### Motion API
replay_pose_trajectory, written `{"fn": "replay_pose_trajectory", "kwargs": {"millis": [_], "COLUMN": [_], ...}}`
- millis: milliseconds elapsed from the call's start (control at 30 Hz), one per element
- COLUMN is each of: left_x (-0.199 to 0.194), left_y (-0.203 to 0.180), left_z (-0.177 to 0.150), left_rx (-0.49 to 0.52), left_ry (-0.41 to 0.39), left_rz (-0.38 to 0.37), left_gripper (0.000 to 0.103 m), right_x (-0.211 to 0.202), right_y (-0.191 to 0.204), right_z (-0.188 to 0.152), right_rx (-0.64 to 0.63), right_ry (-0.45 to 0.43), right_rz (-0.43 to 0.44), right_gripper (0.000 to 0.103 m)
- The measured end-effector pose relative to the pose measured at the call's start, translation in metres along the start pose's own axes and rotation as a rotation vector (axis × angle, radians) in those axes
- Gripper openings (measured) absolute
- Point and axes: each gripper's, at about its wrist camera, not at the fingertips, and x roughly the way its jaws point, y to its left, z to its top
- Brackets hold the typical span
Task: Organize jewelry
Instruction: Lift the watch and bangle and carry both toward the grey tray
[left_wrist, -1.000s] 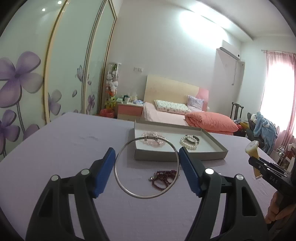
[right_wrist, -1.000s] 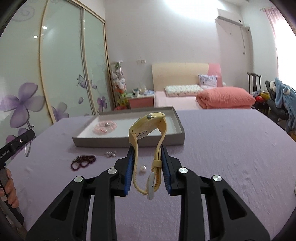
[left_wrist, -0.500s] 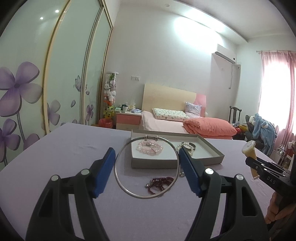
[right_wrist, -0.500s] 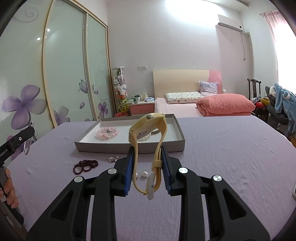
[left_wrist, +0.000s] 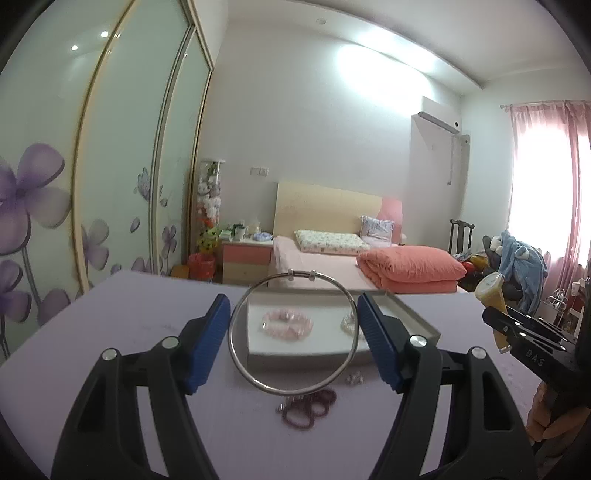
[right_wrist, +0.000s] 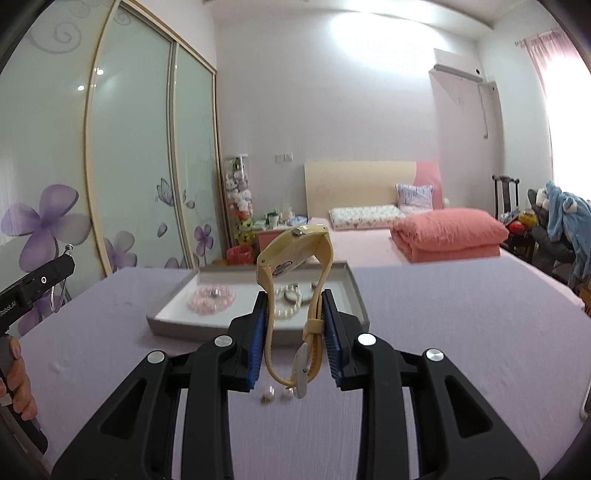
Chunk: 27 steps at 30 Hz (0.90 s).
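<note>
A silver bangle (left_wrist: 291, 332) is clamped between the left gripper's (left_wrist: 293, 341) wide-set pads; a yellow watch (right_wrist: 295, 295) is pinched by the right gripper's (right_wrist: 294, 339) narrow-set pads. Beyond both, a tray (right_wrist: 358, 295) holds seemingly 2 bracelets.

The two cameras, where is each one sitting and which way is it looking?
Left wrist: sits on the left gripper, looking along its fingers, over the silver bangle it grips, at the tray; right gripper and a hand show at right.
Right wrist: sits on the right gripper, looking past the yellow watch; left gripper and a hand show at left.
Both share the tray and pink bracelet.
</note>
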Motion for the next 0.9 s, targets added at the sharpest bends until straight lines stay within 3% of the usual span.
{"fn": "replay_pose_trajectory", "kwargs": {"millis": [200, 500, 733, 900], "left_x": [0.029, 0.112, 0.174, 0.212], "left_y": [-0.006, -0.013, -0.022, -0.023], "left_z": [0.019, 0.032, 0.026, 0.019], "left_rx": [0.016, -0.020, 0.006, 0.005], "left_ry": [-0.036, 0.010, 0.058, 0.121], "left_rz": [-0.012, -0.005, 0.012, 0.018], "left_gripper": [0.069, 0.069, 0.069, 0.069], "right_x": [0.027, 0.089, 0.161, 0.190], "right_y": [-0.003, -0.010, -0.013, -0.011], "right_z": [0.019, 0.025, 0.019, 0.007], "right_rx": [0.006, 0.023, 0.091, 0.101], "right_ry": [-0.021, 0.001, 0.134, 0.233], "right_rz": [-0.002, -0.017, -0.027, -0.038], "right_gripper": [0.030, 0.031, 0.031, 0.032]}}
